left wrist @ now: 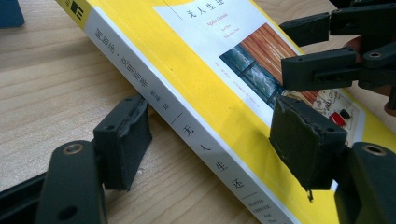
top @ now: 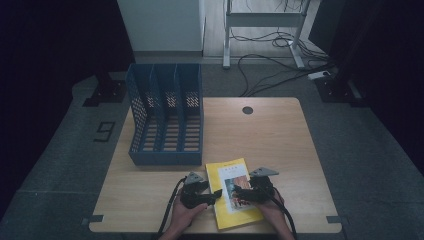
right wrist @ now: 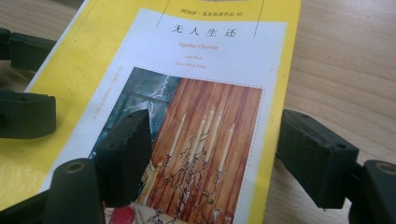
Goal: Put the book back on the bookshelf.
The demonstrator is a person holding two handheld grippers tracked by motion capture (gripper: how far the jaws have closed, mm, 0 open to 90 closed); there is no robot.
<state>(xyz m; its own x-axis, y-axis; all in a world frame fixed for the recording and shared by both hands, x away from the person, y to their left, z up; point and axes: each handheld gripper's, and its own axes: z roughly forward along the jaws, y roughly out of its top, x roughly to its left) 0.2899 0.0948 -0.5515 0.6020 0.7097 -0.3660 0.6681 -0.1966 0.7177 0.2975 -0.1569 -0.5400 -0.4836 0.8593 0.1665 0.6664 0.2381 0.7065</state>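
Your yellow paperback book (top: 233,199) lies flat and closed, front cover up, near your edge of the table, its top end turned slightly leftward. The cover carries a white panel with Chinese title characters, "Agatha Christie", and a picture of candles before wooden boards; its spine is white.

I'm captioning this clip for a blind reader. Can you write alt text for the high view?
A yellow book lies flat at the near edge of a wooden table, with the left gripper at its left edge and the right gripper over its cover. A blue file rack stands behind it.
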